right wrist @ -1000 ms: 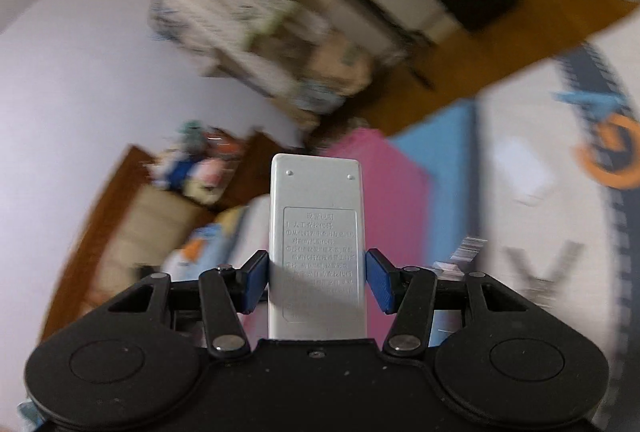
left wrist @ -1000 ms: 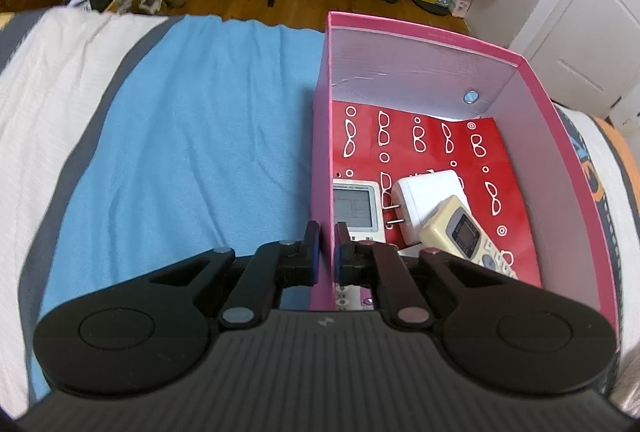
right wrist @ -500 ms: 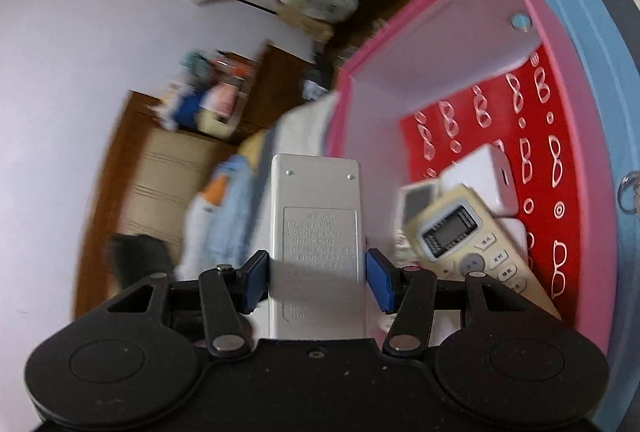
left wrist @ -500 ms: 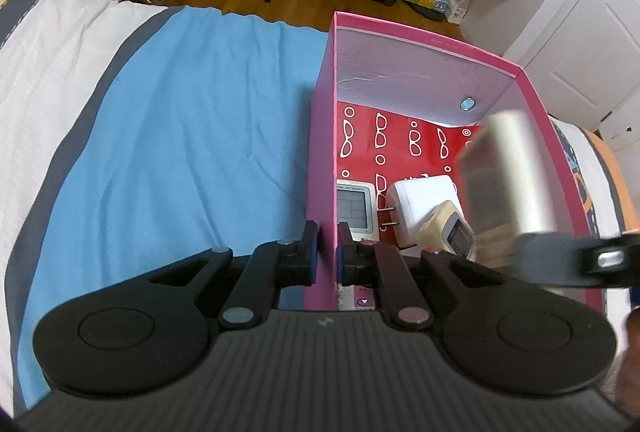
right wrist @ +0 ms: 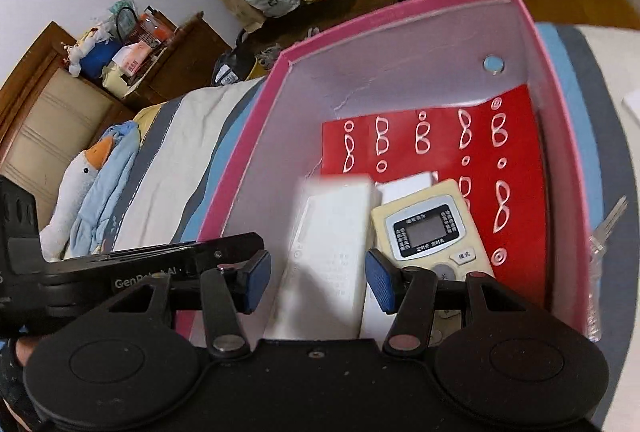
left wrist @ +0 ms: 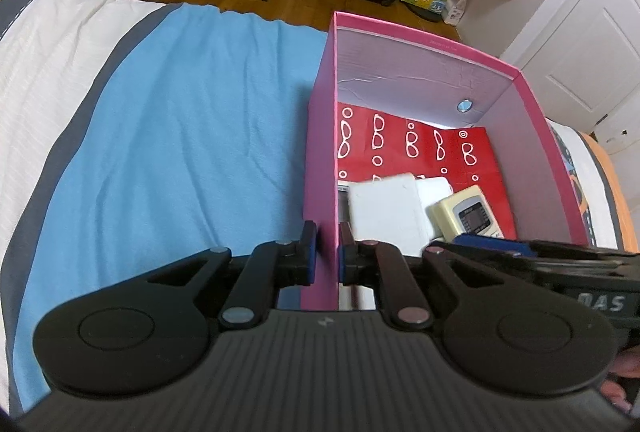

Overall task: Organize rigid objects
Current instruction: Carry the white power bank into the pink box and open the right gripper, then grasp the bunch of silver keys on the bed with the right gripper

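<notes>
A pink box (left wrist: 420,44) stands on the bed, and my left gripper (left wrist: 325,256) is shut on its left wall, one finger on each side. My right gripper (right wrist: 318,280) hangs over the near end of the box (right wrist: 400,12) with its jaws apart. A white remote (right wrist: 332,240), blurred, sits below and between them, with a gap showing at the left pad. In the left wrist view the white remote (left wrist: 384,216) lies across a white charger (left wrist: 434,188), beside a beige remote (left wrist: 468,216). The beige remote (right wrist: 428,228) faces up.
Red paper with a white glasses pattern (left wrist: 420,144) lines the box floor. A blue, white and grey bedcover (left wrist: 180,152) spreads left of the box. A plush goose (right wrist: 80,184) lies at the bed's far side, a key (right wrist: 608,228) right of the box.
My right gripper swung over the box and came down. The white remote, held upright between its pads before, has left them and dropped onto the things inside. The left gripper stayed on the wall.
</notes>
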